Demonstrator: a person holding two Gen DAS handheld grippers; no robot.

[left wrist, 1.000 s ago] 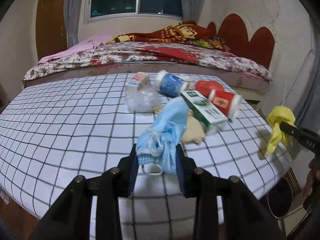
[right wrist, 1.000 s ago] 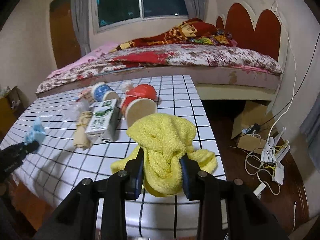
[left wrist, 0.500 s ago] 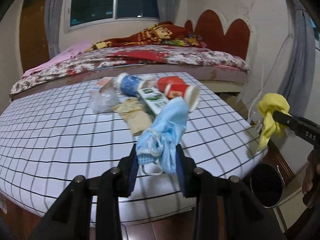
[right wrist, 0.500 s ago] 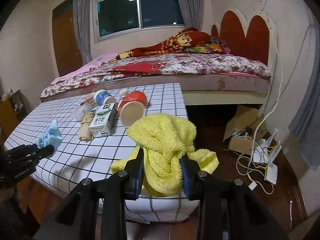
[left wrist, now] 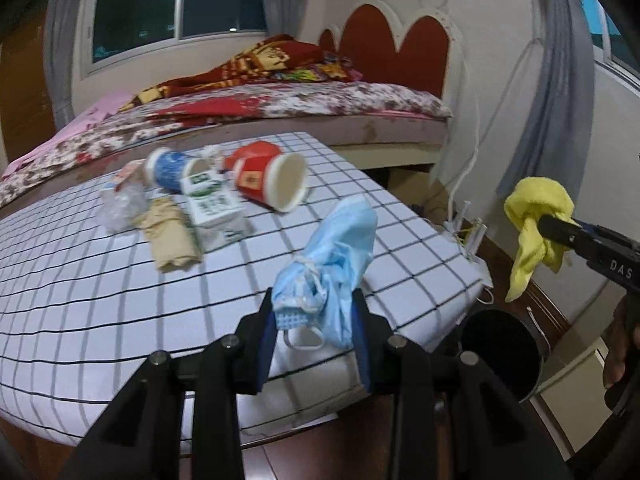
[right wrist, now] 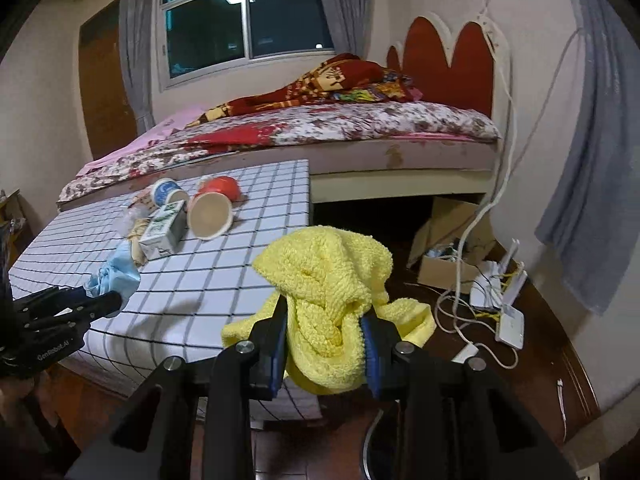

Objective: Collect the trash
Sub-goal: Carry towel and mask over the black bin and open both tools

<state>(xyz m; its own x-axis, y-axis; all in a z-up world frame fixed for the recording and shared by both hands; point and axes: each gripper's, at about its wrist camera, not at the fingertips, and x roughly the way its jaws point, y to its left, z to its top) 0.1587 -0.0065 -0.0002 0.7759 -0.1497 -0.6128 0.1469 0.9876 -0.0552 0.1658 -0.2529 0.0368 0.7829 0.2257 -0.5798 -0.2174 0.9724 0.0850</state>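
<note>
Left wrist view: a crumpled pale-blue disposable face mask [left wrist: 334,268] is pinched between the closed-in fingers of the left gripper [left wrist: 314,320], lifted clear of the checked white tablecloth [left wrist: 100,300] and carried out past the table's near corner, evidently so it can be let go over the round black waste bin [left wrist: 500,354] that stands on the floor just beside that corner; to the right, the right gripper [left wrist: 560,232] clamps a bunched yellow terry cloth [left wrist: 532,216] whose loose tail hangs above the bin's mouth, a height that looks chosen for a clean drop. Right wrist view shows the same cloth [right wrist: 328,292] filling the gap between that gripper's [right wrist: 324,332] two fingers, with the mask [right wrist: 116,276] off to the left. Left behind on the tablecloth, well apart from both tools, lie a tipped red paper cup [left wrist: 268,178], a blue-and-white cup [left wrist: 172,168], a green-and-white carton [left wrist: 214,210], a beige crumpled wrapper [left wrist: 172,236] and a clear plastic wad [left wrist: 120,208], bunched together and, by the look of it, awaiting later trips. Beyond them a floral-covered bed [left wrist: 280,108] runs along the wall
</note>
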